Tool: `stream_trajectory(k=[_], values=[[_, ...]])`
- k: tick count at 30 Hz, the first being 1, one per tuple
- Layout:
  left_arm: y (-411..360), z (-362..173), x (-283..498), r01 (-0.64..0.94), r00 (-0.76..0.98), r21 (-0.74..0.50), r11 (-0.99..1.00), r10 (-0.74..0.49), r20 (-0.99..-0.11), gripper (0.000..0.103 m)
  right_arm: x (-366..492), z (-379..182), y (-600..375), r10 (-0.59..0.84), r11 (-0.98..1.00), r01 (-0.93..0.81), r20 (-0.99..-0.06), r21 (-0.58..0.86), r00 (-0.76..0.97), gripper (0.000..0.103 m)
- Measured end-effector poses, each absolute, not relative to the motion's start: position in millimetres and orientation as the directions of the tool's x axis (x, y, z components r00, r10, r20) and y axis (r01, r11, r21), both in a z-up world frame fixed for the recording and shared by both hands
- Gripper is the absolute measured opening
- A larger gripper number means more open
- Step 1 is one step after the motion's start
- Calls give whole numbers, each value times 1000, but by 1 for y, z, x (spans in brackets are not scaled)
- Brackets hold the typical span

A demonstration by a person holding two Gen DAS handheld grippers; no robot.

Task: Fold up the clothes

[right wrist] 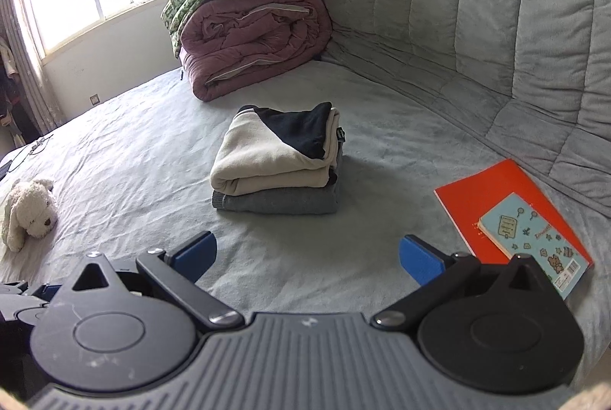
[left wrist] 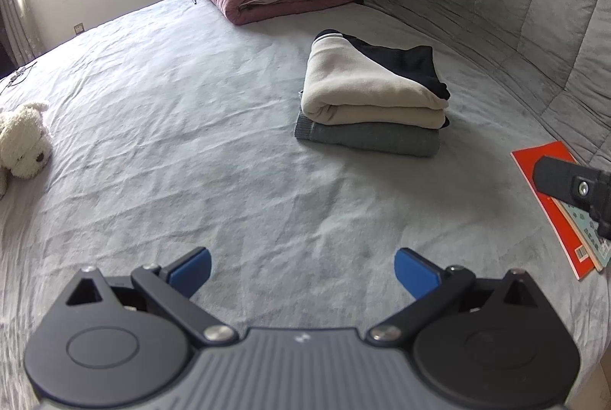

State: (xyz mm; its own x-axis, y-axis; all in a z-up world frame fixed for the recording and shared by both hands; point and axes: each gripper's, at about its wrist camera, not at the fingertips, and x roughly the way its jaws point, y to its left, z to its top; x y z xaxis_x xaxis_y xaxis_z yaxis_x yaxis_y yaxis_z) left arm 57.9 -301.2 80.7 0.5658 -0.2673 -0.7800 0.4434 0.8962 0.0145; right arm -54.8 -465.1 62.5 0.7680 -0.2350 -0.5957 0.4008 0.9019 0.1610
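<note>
Cream-top stack, left wrist view: folded clothes [left wrist: 372,96] sit squared up mid-bed, looks like the done pile
Left gripper [left wrist: 303,270]: jaws apart, holding nothing
Right wrist view: right gripper [right wrist: 307,259] spread too, empty, short of the stack
Books [right wrist: 515,219]: off right, out of the way

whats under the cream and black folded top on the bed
A folded grey garment lies under the cream and black top, its front edge showing. The top covers the rest, so anything hidden deeper cannot be seen.
</note>
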Motion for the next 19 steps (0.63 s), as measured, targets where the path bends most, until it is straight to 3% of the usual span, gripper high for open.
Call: stream_trajectory(k=[19], values=[[-210, 72, 27, 347, 608, -59, 936, -272, -746, 102, -59, 57, -406, -198, 961, 275, -607, 35, 770, 103]])
